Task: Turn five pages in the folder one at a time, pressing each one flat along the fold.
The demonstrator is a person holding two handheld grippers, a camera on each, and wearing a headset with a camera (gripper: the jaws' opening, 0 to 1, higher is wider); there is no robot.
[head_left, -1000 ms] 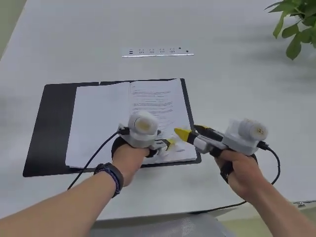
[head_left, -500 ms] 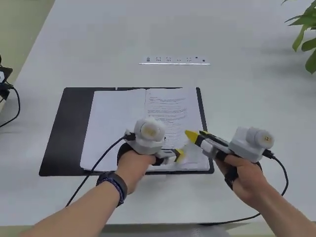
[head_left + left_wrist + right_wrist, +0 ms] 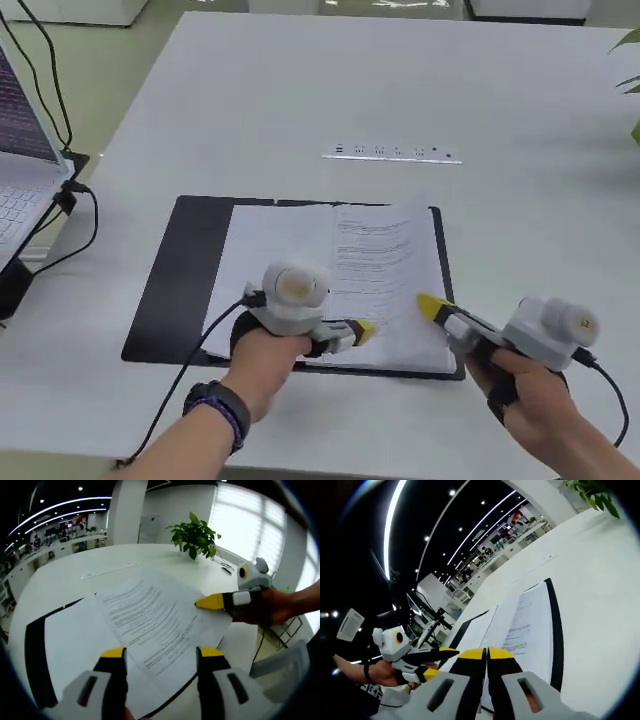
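The left gripper [image 3: 162, 654] is nearest. Its grey fingers with yellow tips are spread wide and hold nothing. They are poised over the lower edge of a printed page [image 3: 150, 615]. The head view adds what that gripper's own view cannot show: a left hand [image 3: 262, 350] wrapped round its rounded white body, and a dark watch band [image 3: 222, 396] on the wrist.

The right gripper [image 3: 487, 655] has its fingers pressed together at the page's right edge. Whether paper is pinched between them cannot be told. Its own view looks along the page, which rises in a shallow curve, and the head view hardly shows that lift. The left gripper view shows the right gripper's yellow tip meeting the paper's edge.

The folder [image 3: 175, 280] lies open and flat on the smooth white bench [image 3: 300, 90], near its front edge. It has a matt black cover, with a blank sheet [image 3: 270, 260] on its left half and the page of text on its right.

Beyond the folder lies a slim silver power strip [image 3: 392, 153]. A laptop [image 3: 18, 130] sits off to the far left. A leafy green plant [image 3: 195, 532] stands at the far right.
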